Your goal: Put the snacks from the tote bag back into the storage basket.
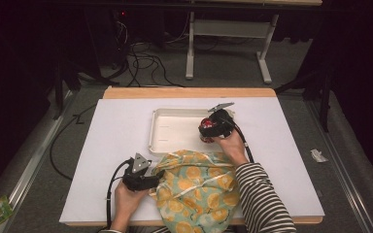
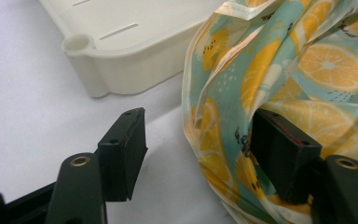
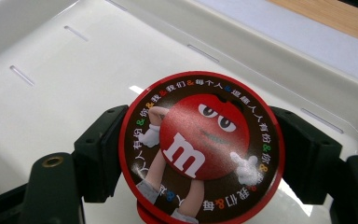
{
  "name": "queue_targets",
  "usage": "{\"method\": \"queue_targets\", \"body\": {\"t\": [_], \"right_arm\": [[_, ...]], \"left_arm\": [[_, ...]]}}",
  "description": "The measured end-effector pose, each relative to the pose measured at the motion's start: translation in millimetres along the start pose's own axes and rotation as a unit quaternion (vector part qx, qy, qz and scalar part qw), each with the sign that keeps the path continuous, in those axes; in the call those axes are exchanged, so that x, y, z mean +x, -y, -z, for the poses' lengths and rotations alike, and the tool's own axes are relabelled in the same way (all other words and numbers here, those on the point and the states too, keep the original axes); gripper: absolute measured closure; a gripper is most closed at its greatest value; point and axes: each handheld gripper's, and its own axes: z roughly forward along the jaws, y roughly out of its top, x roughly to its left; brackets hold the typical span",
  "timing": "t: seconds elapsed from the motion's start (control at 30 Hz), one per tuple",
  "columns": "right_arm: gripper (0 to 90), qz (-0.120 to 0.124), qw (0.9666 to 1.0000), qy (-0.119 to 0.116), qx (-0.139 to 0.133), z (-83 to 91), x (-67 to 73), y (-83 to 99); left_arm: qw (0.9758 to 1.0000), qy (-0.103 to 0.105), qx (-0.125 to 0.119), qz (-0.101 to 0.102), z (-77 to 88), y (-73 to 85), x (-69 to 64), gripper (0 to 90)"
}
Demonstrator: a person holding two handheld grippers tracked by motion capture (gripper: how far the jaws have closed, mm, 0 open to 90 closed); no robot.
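A round red M&M's tin (image 3: 200,149) with a red candy figure on its lid hangs over the right part of the white tray (image 3: 51,93). My right gripper (image 3: 200,151) is shut on the tin's sides; in the high view the tin (image 1: 205,122) and right gripper (image 1: 209,130) are at the tray's (image 1: 175,128) right end. A fabric bag (image 1: 199,189) printed with orange slices lies at the table's front. My left gripper (image 1: 158,175) is at its left edge and stands open (image 2: 200,135); one jaw rests against the bag's fold (image 2: 307,60), the other is over bare table.
The tray's near corner (image 2: 121,70) is just beyond the bag. The white table top (image 1: 116,145) has bare room to the left and right. A striped sleeve (image 1: 262,199) crosses the front right. Cables (image 1: 145,63) and a table frame (image 1: 228,29) are on the floor behind.
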Motion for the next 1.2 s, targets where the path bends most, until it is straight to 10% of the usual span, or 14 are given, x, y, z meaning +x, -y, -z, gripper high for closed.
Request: {"method": "queue_targets", "body": {"t": [1.2], "right_arm": [[26.0,-0.004,0.9994,0.016,0.031,-3.1,2.4,17.5]], "left_arm": [[1.0000,0.003,-0.002,-0.005,0.9,0.3,-0.5,36.1]]}}
